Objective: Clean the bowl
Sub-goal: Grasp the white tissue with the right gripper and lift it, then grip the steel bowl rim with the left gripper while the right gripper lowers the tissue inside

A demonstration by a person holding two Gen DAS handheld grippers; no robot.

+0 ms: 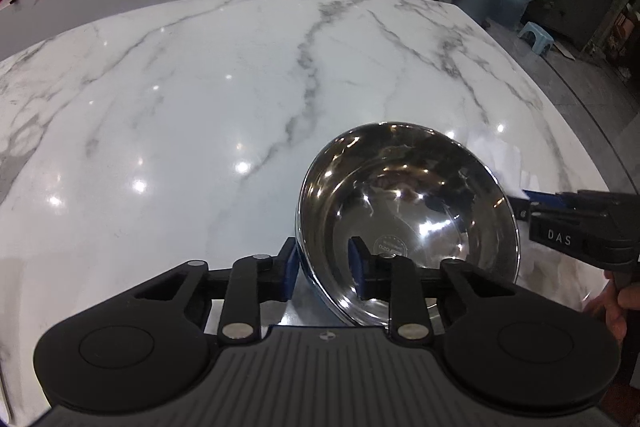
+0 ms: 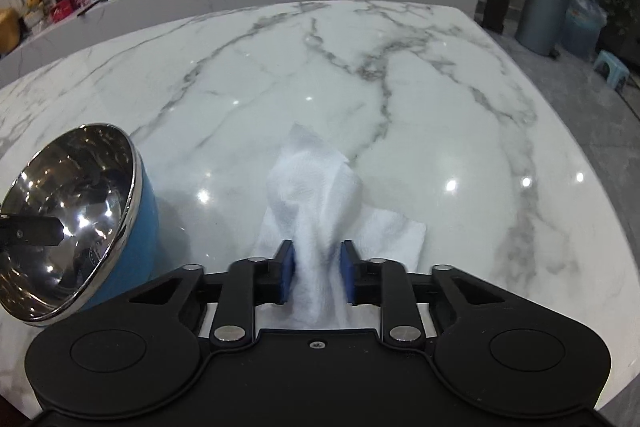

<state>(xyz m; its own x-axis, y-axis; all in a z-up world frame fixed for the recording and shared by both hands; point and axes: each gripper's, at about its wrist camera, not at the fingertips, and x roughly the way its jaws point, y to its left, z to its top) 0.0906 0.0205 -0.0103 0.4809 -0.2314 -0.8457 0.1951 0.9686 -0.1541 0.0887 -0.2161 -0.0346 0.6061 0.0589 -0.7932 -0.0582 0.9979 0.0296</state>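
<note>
Left gripper clamped on rim of bowl, one pad inside, one outside, tilting it on marble table. Right gripper pinched on bunched white paper towel beside it. Both grips made; wiping of shiny interior apparently not yet begun.

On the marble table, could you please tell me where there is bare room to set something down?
The whole far stretch of the table beyond the bowl and the paper towel is bare, as is its right side. The near edge is crowded: bowl, towel and both hand-held grippers.
</note>
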